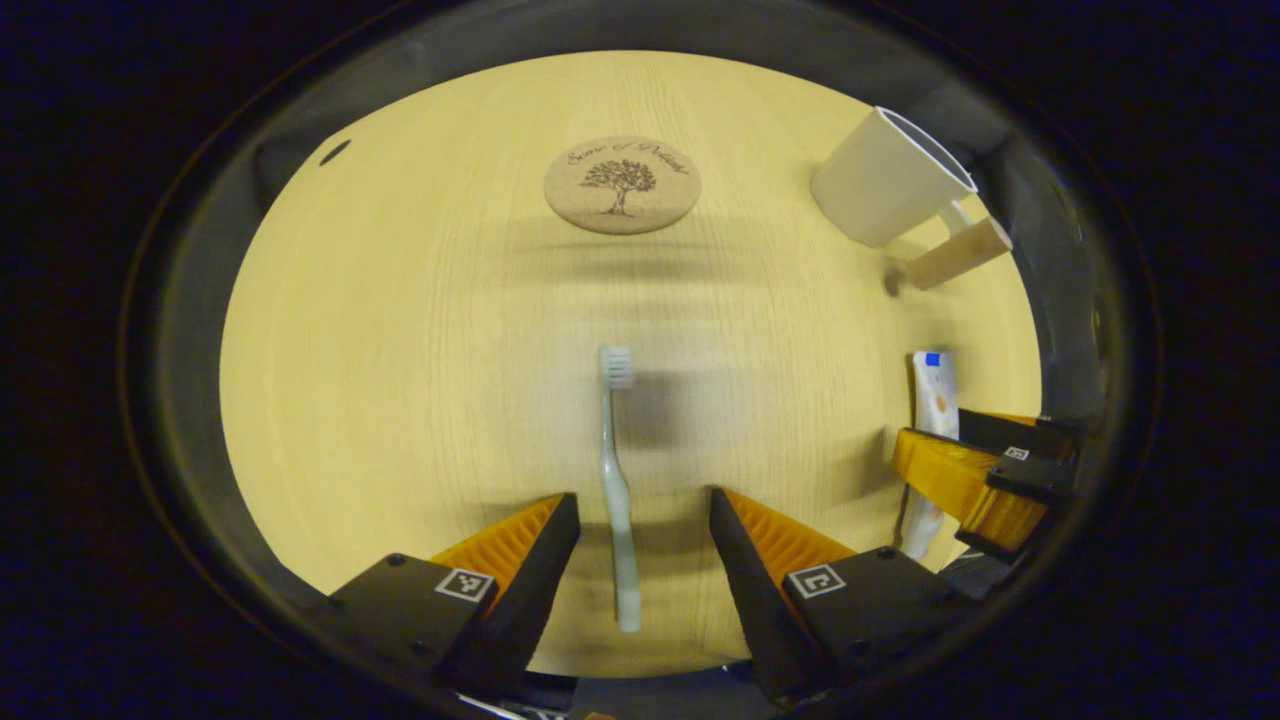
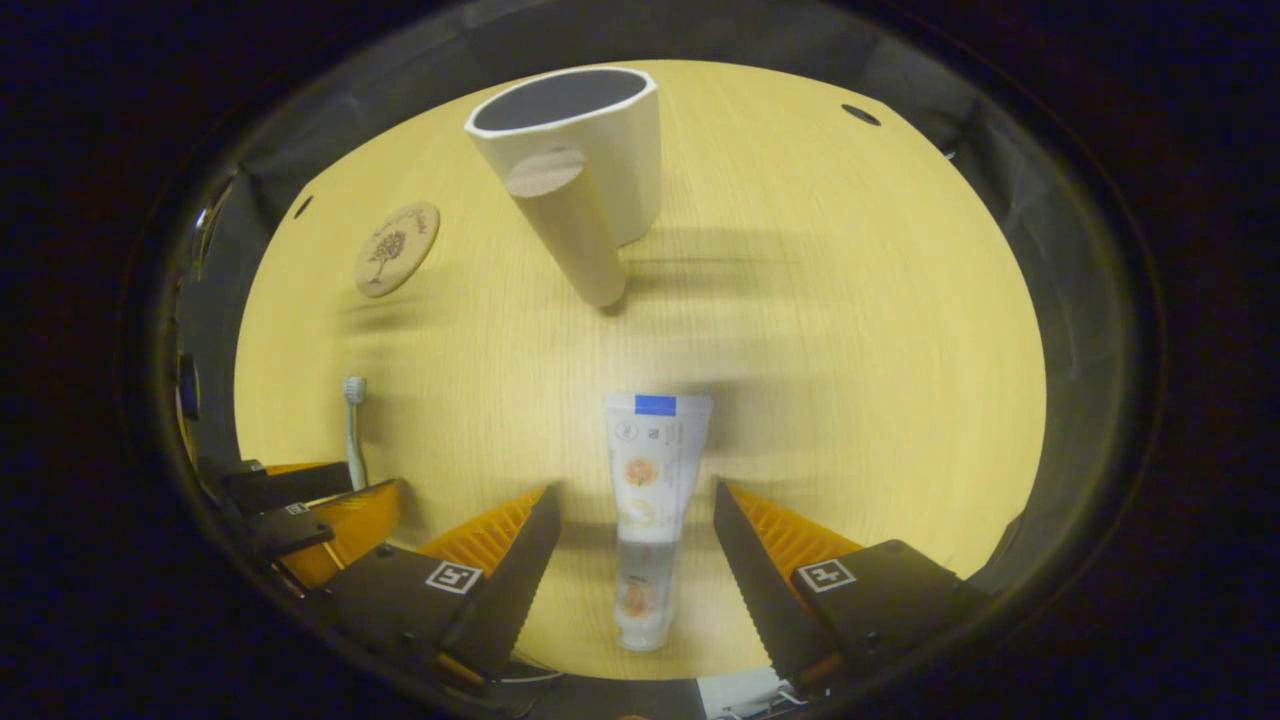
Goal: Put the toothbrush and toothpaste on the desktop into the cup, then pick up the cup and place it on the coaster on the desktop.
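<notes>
Two fisheye views look down onto a pale wooden desktop (image 1: 400, 400). In the left gripper view, the left gripper (image 1: 644, 520) sits at the bottom centre of the frame, its jaws spread wide and holding nothing; the toothbrush (image 1: 616, 480) lies flat between the two fingers, touching neither, bristles pointing up the frame; the round cork coaster (image 1: 622, 185) lies bare at upper centre; the white cup (image 1: 885, 180) stands at upper right, its wooden handle (image 1: 955, 255) jutting toward the lower right. In the right gripper view, the right gripper (image 2: 636, 530) is at bottom centre, jaws likewise wide apart and gripping nothing; the toothpaste (image 2: 648, 500) tube lies flat between its fingers, with a gap on each side; the cup stands at upper centre, apparently empty, though its bottom is out of sight; the coaster lies at upper left.

Judged from this, no part of the task is done; each gripper seems poised to close on its item; both items must then go into the cup, and the cup onto the coaster.
</notes>
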`<state>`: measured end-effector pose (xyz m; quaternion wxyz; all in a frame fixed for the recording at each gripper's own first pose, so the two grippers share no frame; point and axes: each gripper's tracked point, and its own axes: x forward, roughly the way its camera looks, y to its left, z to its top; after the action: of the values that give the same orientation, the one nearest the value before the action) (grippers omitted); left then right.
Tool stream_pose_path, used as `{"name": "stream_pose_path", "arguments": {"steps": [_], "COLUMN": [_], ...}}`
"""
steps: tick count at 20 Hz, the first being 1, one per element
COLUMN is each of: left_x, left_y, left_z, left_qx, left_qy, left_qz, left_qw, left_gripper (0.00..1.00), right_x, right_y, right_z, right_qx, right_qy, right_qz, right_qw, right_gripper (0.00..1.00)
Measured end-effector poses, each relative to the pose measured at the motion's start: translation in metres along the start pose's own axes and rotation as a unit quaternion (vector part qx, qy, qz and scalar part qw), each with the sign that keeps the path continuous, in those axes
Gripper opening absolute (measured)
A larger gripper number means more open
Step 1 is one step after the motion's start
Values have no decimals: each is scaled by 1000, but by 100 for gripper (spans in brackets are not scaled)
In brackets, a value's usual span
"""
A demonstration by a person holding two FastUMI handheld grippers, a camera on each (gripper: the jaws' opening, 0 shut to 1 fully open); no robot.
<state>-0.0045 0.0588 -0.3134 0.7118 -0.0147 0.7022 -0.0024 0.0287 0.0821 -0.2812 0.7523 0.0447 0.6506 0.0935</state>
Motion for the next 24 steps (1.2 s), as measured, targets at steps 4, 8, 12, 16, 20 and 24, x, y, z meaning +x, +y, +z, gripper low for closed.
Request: {"name": "stream_pose_path", "arguments": {"steps": [4, 8, 12, 16, 20, 24], "left_x": [1, -1, -4, -5, -2, -3], "left_y": [7, 9, 7, 8, 13, 24], "left_z": [1, -5, -4, -3, -5, -1], "left_qx": [12, 8, 2, -5, -32, -53], "left_qy": [16, 25, 28, 10, -7, -65], "left_qz": [21, 16, 12, -8, -22, -30], "left_qw": [1000, 1000, 1000, 1000, 999, 996], "left_gripper": [71, 37, 14, 10, 10, 10], "right_x": [4, 5, 3, -2, -2, -9], "right_y": [-5, -7, -7, -7, -7, -7], "right_z": [3, 4, 4, 6, 9, 11], "right_qx": [-6, 1, 3, 9, 10, -2], "right_qy": [-1, 6, 3, -14, -32, -84], "right_qz": [-17, -16, -3, 19, 40, 61], "right_qw": [1000, 1000, 1000, 1000, 999, 995], "right_gripper": [77, 47, 42, 34, 34, 34]}}
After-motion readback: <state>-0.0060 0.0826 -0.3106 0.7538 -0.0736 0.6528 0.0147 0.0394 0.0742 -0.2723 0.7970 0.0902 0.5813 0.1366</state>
